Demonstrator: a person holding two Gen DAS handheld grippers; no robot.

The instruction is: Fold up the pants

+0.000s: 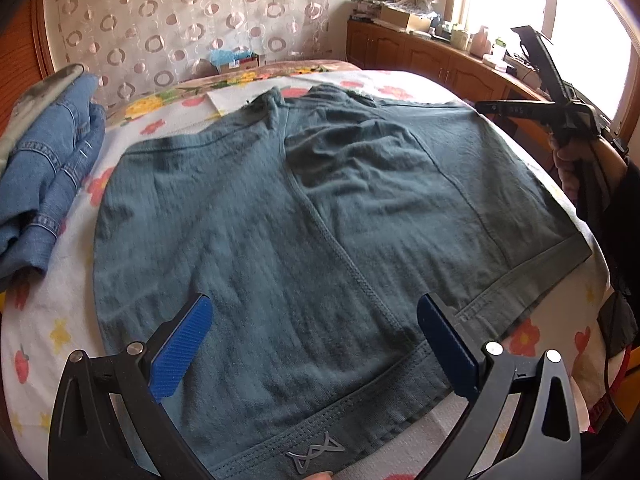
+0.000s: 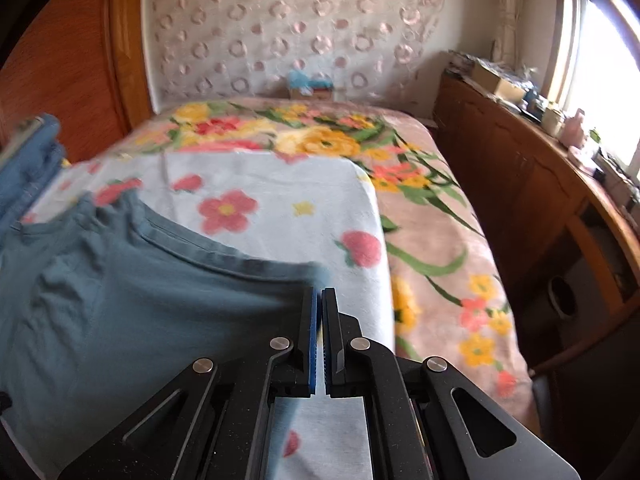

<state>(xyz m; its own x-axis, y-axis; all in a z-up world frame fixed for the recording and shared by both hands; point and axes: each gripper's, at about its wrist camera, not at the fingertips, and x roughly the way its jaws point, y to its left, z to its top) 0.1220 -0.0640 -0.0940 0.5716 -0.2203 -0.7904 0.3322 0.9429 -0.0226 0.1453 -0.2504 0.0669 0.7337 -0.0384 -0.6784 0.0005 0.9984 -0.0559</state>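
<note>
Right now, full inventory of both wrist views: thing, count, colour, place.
teal pants: 1, grey-teal, spread flat on the bed, waistband nearest the left camera
denim garments: 1 pile, blue, left of the pants
floral sheet: 1, white with red flowers, under the pants
floral blanket: 1, pink and yellow, beneath the sheet
wooden cabinet: 1, brown, right of the bed, cluttered top
left claw: open above the waistband
right claw: shut, empty, beside the pants' edge

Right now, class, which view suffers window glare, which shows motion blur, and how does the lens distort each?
Left wrist view: the window blows out white at upper right, while the teal pants stay sharp. Right wrist view: the pants' edge and the floral bedsheet are smeared by motion. Both views bow straight lines, fisheye-style.
</note>
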